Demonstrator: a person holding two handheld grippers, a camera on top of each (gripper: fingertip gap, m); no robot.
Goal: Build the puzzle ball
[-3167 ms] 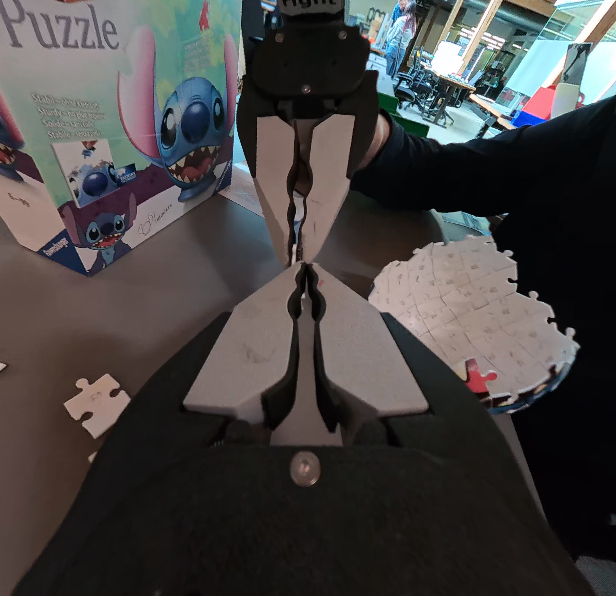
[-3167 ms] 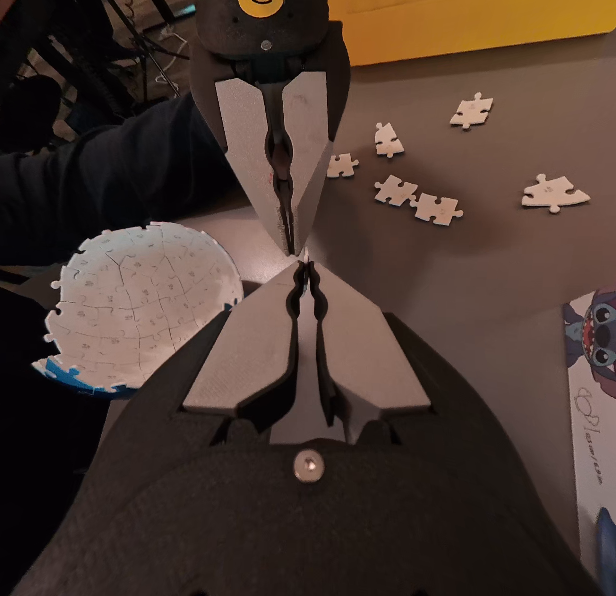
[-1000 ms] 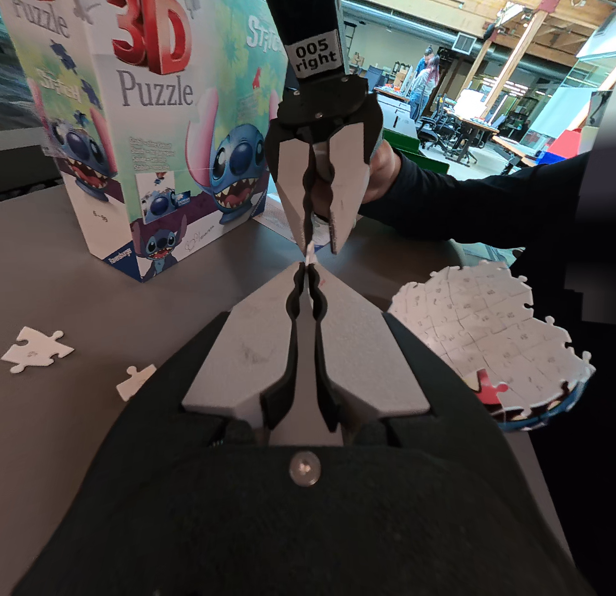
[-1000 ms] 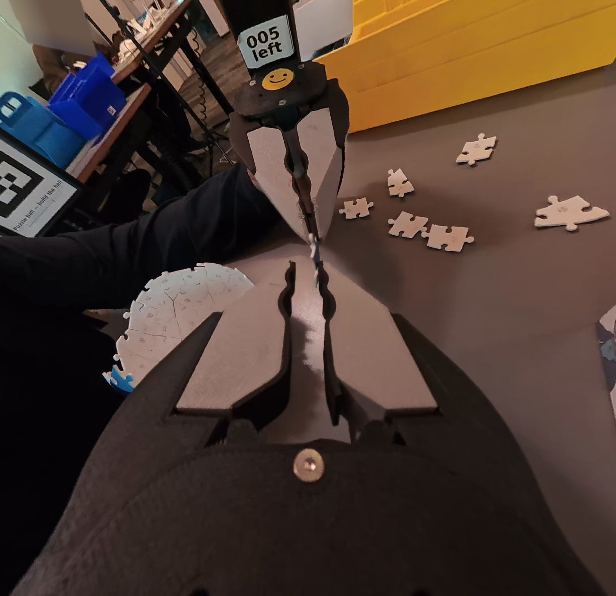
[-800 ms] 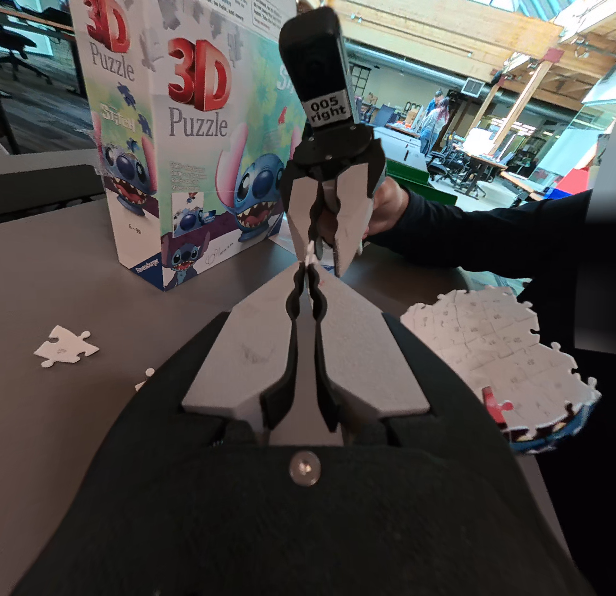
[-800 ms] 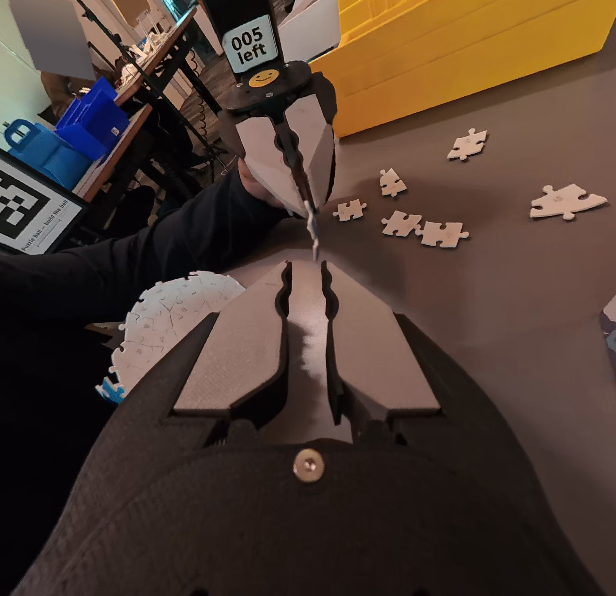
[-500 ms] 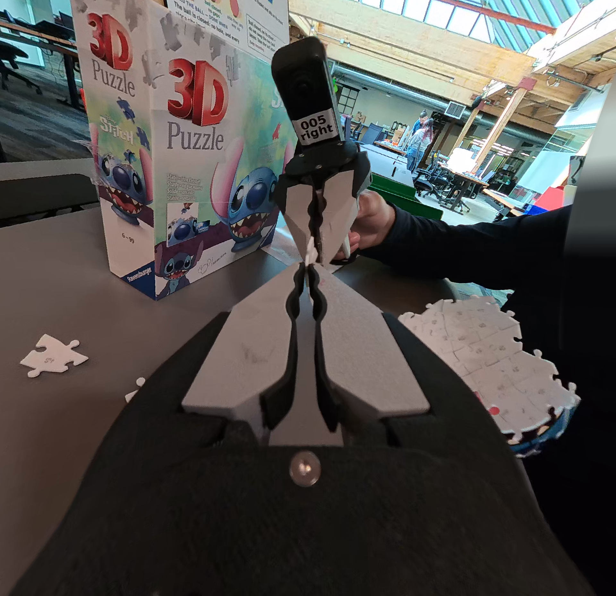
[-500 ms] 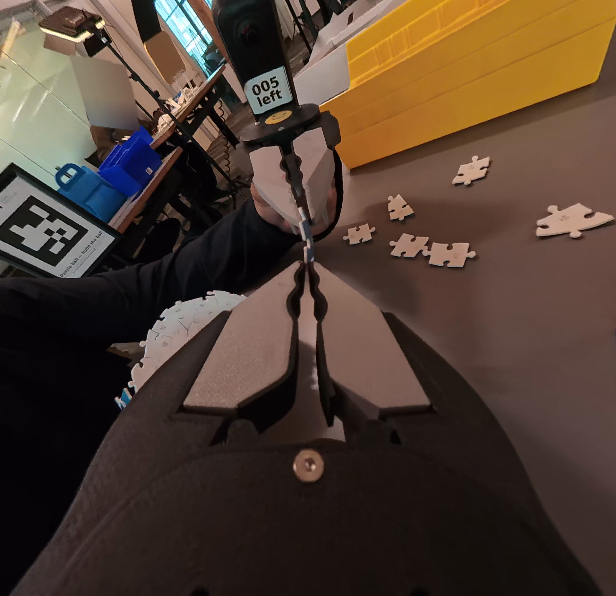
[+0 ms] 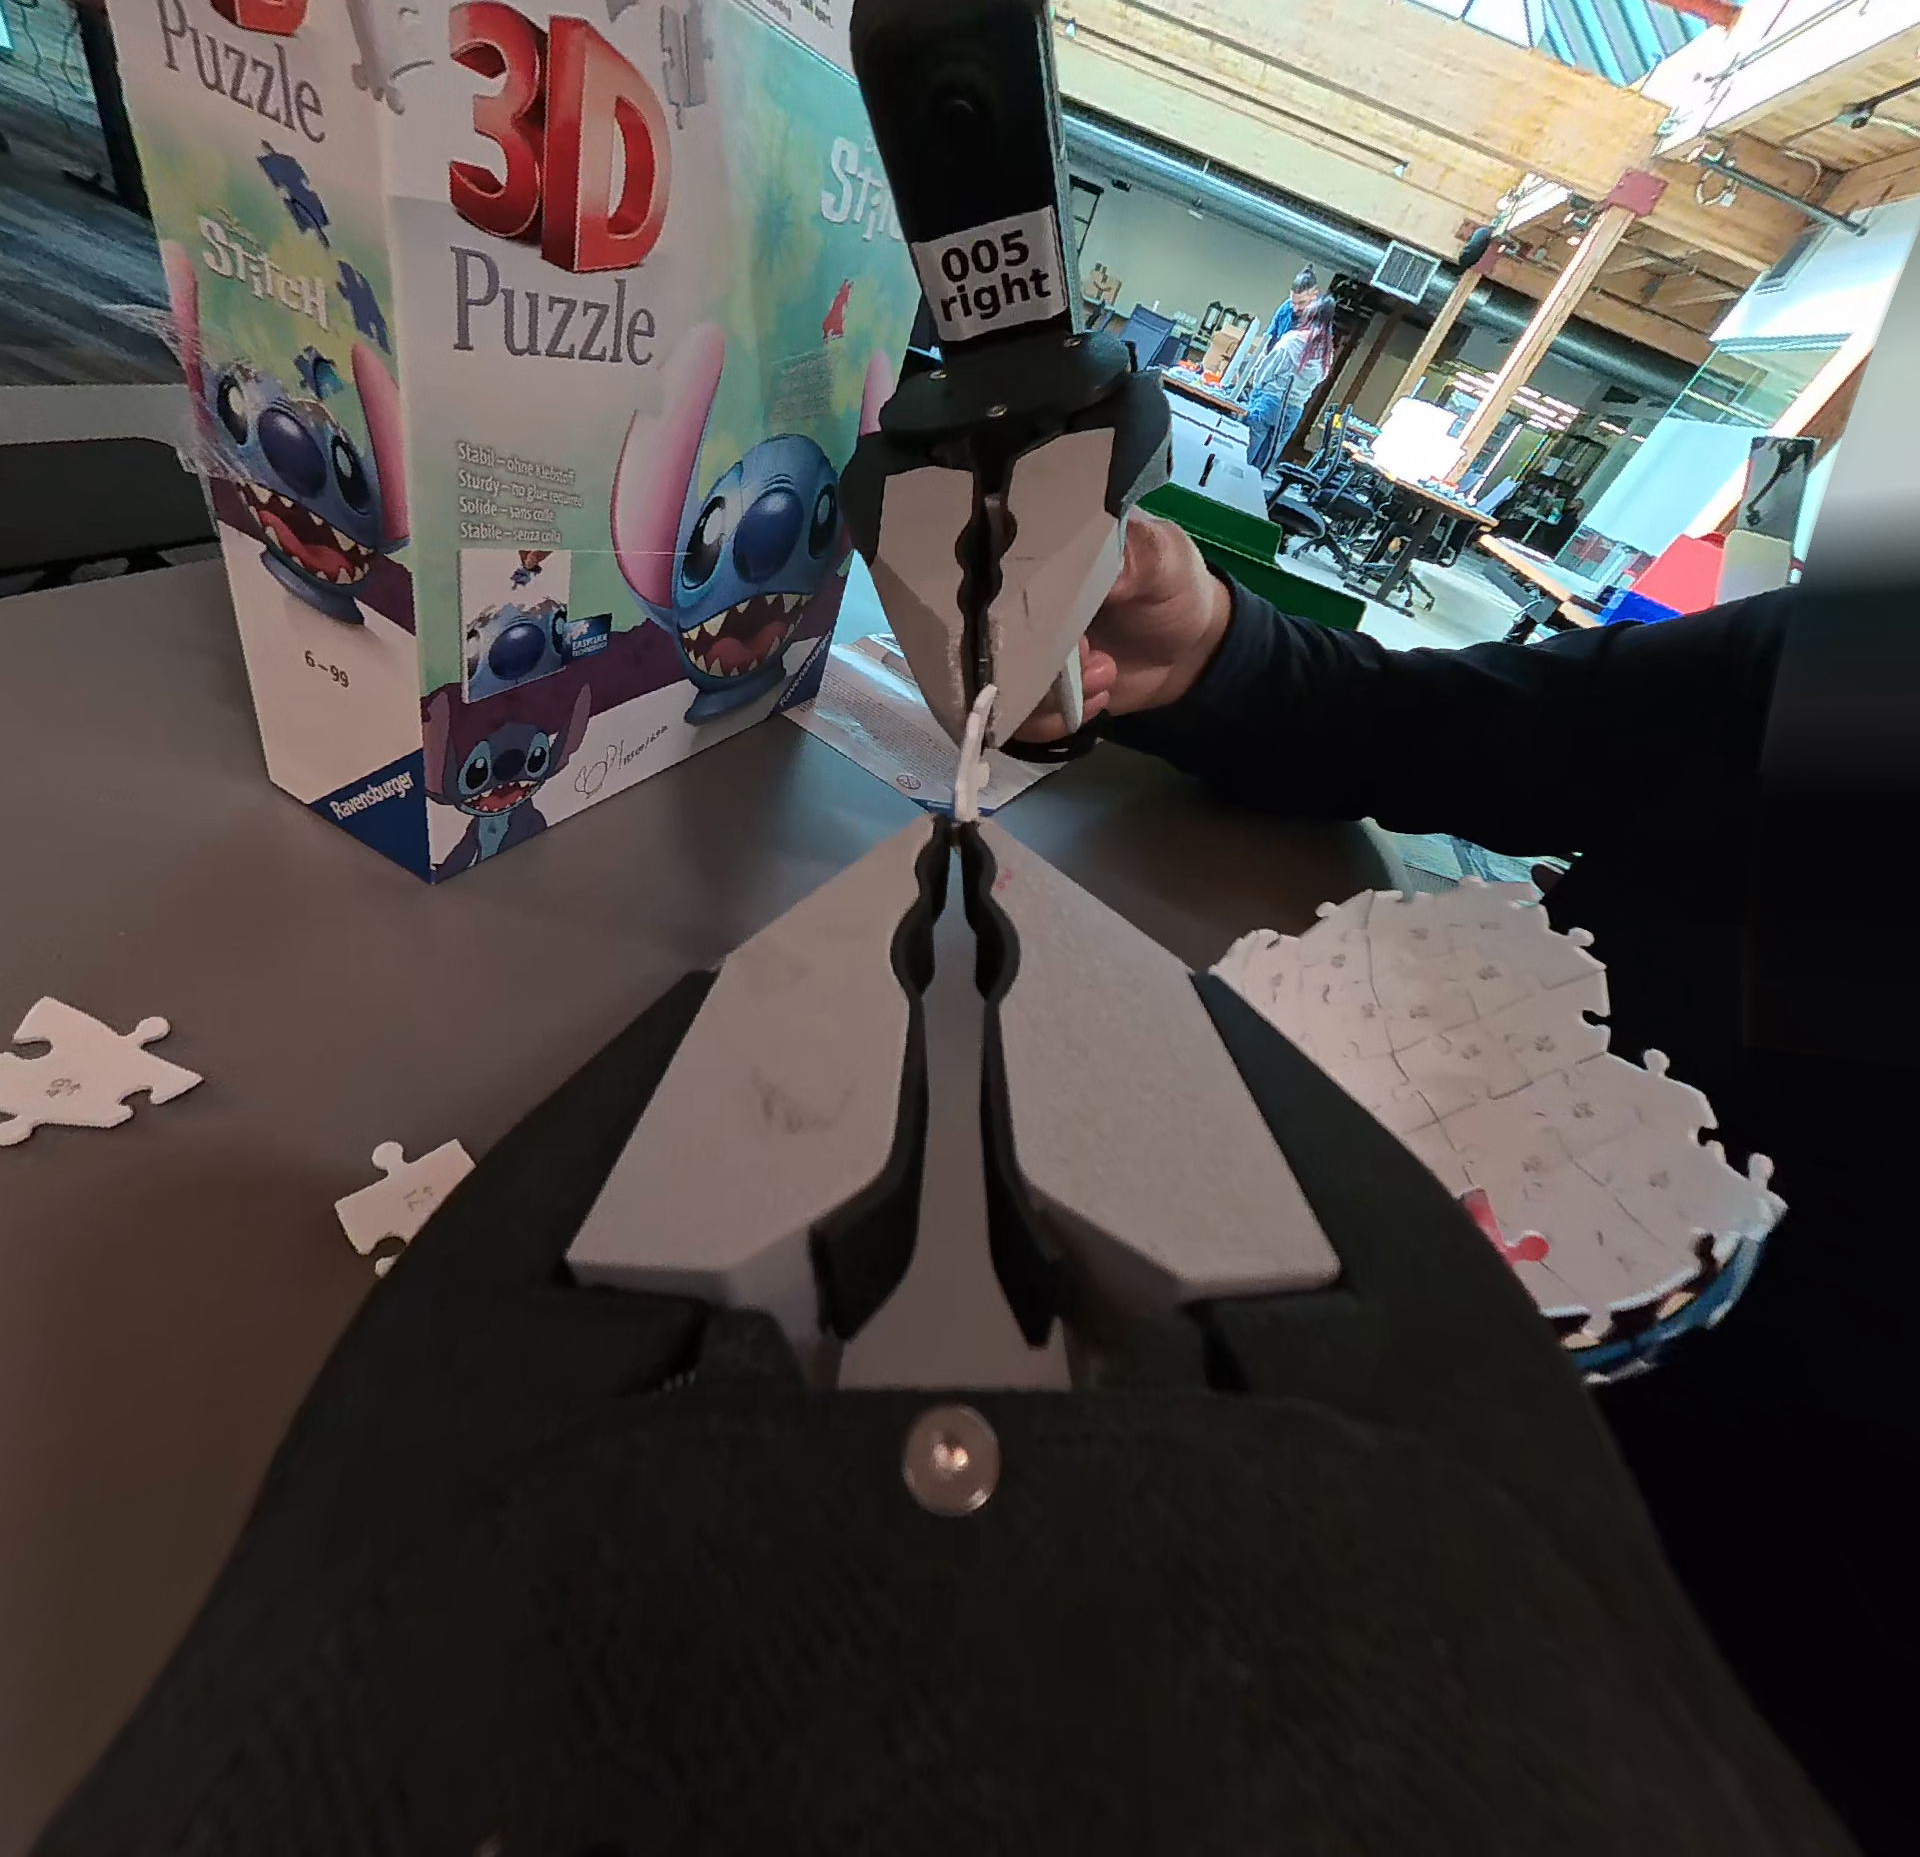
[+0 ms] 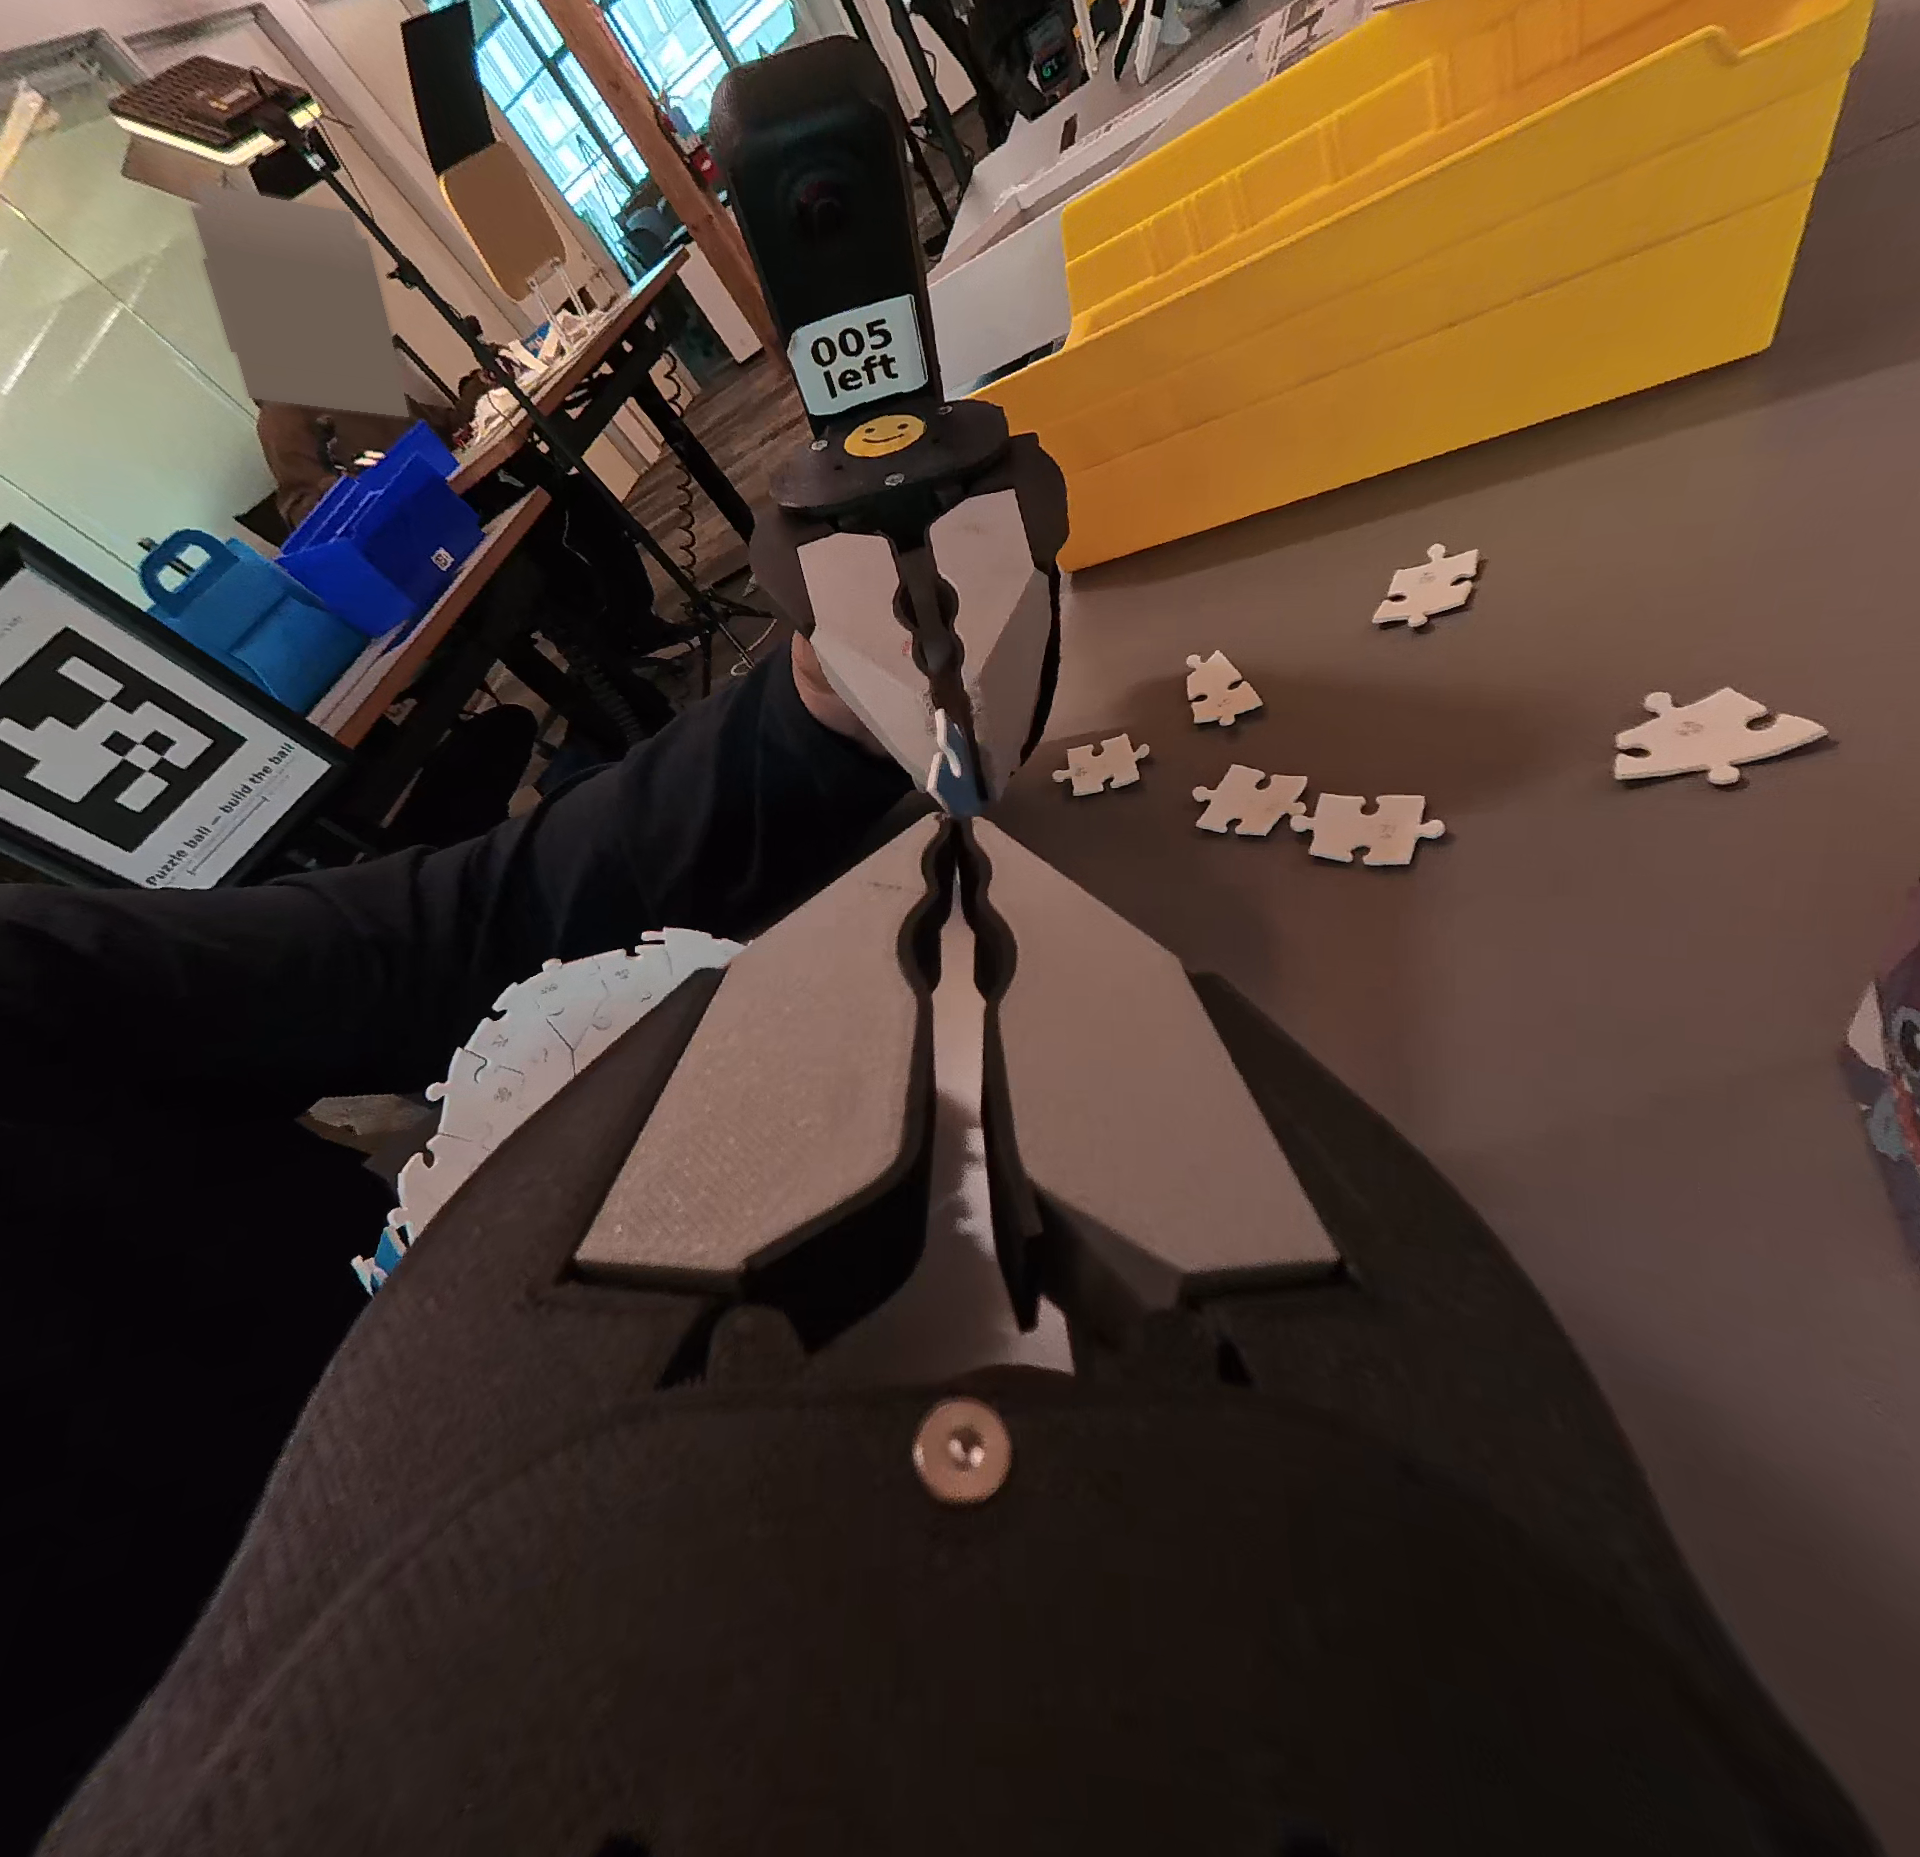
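Observation:
My left gripper (image 9: pixel 956 831) and my right gripper (image 10: pixel 956 825) meet tip to tip above the dark table (image 9: pixel 260 976). Both are shut on one small puzzle piece, white on one side (image 9: pixel 971 758) and blue on the other (image 10: pixel 951 768). The right gripper also shows in the left wrist view (image 9: pixel 977 727), the left gripper in the right wrist view (image 10: pixel 961 784). The partly built ball, a white-lined shell (image 9: pixel 1486 1080), lies on the table below the person's sleeves and also shows in the right wrist view (image 10: pixel 561 1018).
The puzzle box (image 9: pixel 520 405) stands behind the grippers, with a paper sheet (image 9: pixel 894 727) beside it. Loose pieces (image 9: pixel 73 1069) (image 9: pixel 400 1194) lie to the left. Several more pieces (image 10: pixel 1247 799) (image 10: pixel 1714 737) lie before yellow bins (image 10: pixel 1455 249). A marker sign (image 10: pixel 125 737) stands nearby. My left and right fingertips are right by each other.
The right gripper's jaws, slightly apart a second ago, have shut on the piece that the left gripper holds. Both grippers have tilted upward together.

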